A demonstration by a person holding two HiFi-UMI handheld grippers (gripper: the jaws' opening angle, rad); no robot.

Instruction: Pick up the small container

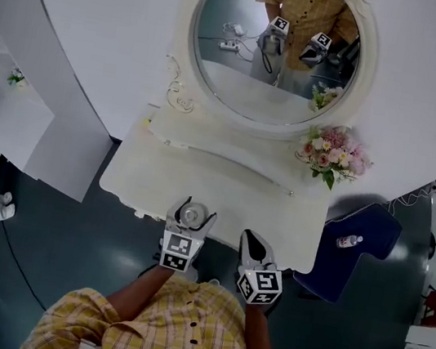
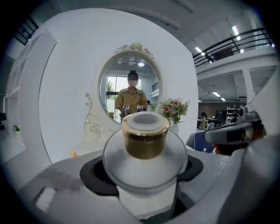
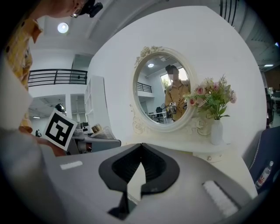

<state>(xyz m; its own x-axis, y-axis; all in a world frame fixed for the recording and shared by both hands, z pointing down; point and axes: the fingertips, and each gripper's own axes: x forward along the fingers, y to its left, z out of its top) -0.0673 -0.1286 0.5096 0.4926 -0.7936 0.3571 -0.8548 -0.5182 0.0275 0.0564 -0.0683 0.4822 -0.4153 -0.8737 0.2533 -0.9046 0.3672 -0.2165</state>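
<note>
The small container (image 2: 145, 136) is a clear glass jar with a gold lid. It sits between the jaws of my left gripper (image 2: 144, 177), which is shut on it. The head view shows the container (image 1: 191, 214) in the left gripper (image 1: 189, 221) over the front edge of the white dressing table (image 1: 160, 172). My right gripper (image 1: 252, 243) is just to the right of it, also at the table's front edge. Its black pads (image 3: 151, 168) are closed together with nothing between them. The right gripper view catches the left gripper (image 3: 89, 141) and container (image 3: 97, 129) at the left.
An oval mirror (image 1: 276, 51) stands at the back of the table and reflects the person and both grippers. A vase of pink flowers (image 1: 333, 152) is at the back right. A blue chair (image 1: 350, 250) with a small bottle (image 1: 347, 241) is to the right.
</note>
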